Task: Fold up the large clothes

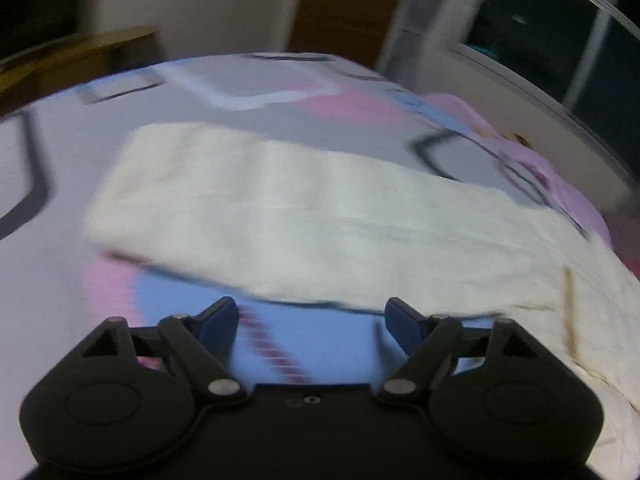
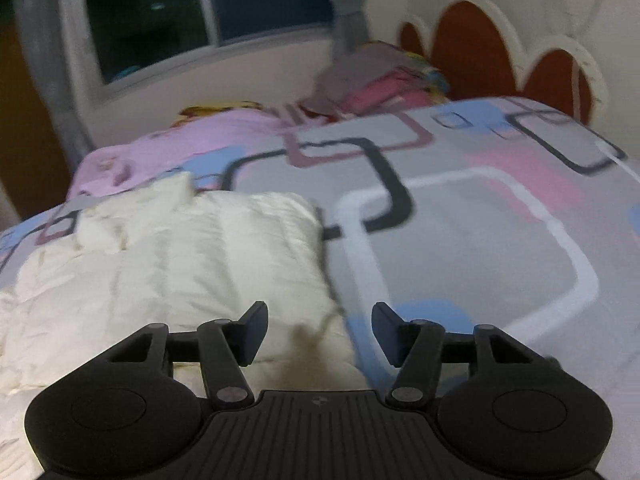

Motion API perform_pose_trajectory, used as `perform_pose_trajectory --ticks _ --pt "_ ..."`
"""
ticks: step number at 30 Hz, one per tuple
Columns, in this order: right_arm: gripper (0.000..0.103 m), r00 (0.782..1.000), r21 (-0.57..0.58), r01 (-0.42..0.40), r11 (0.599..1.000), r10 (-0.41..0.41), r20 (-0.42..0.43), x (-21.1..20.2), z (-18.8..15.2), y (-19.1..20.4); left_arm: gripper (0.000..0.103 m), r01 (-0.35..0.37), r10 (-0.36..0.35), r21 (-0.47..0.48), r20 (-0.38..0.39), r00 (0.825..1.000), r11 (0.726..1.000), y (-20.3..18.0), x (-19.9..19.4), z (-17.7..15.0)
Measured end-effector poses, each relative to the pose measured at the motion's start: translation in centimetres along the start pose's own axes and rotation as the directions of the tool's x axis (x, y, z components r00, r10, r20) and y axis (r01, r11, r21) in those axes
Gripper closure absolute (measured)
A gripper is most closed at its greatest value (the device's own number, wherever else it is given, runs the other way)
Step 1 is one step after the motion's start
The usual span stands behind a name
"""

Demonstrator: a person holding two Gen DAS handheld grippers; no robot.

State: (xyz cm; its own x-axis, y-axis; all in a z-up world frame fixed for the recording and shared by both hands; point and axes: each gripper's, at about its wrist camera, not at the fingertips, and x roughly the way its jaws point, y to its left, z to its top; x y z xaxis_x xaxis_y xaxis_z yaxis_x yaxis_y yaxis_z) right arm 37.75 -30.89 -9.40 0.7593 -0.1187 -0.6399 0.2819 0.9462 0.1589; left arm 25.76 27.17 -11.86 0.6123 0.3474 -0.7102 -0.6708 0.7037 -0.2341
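While both tools [image 1: 310, 320] [image 2: 320, 334] gape, cream garment [image 1: 304, 216] edges lie near.

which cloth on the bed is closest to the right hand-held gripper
The cream garment, spread right below the right hand-held gripper. The pink cloth and the folded pile lie farther back.

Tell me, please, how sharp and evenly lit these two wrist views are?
Left wrist view: motion-smeared; cream garment and bedspread soft, left gripper crisp. Right wrist view: milder blur, right gripper sharp, window dark, fisheye bends edges.
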Motion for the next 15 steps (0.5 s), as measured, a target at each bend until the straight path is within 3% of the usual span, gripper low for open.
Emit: perform_pose_trajectory --ticks 5,10,12,13,14,15 --pt "0.045 1.0 0.037 0.03 0.999 -0.029 -0.011 -0.4 -0.4 -0.7 0.028 0.07 -0.064 -0.219 0.035 0.997 0.973 5.5 0.3 0.4" --pt "0.045 0.999 0.049 0.05 0.998 -0.051 0.001 -1.2 -0.2 -0.8 0.033 0.14 -0.112 -0.331 0.102 0.988 0.933 7.9 1.9 2.0" --pt "0.045 0.997 0.056 0.071 0.996 -0.072 0.005 -1.5 -0.1 -1.0 0.046 0.152 -0.12 -0.356 0.111 0.987 0.922 8.3 2.5 2.7" --pt "0.045 0.997 0.067 0.076 0.995 -0.077 0.004 -1.5 -0.1 -1.2 0.072 0.151 -0.123 -0.358 0.101 0.987 0.922 8.4 3.0 3.1" --pt "0.045 0.997 0.084 0.08 0.993 -0.081 0.006 -1.7 0.0 -1.4 0.09 0.157 -0.133 -0.358 0.091 0.987 0.92 8.6 3.3 3.4" --pt "0.045 0.996 0.092 0.085 0.992 -0.086 0.009 -1.9 0.1 -1.6 0.092 0.188 -0.162 -0.366 0.103 0.981 0.912 8.7 3.2 3.6"
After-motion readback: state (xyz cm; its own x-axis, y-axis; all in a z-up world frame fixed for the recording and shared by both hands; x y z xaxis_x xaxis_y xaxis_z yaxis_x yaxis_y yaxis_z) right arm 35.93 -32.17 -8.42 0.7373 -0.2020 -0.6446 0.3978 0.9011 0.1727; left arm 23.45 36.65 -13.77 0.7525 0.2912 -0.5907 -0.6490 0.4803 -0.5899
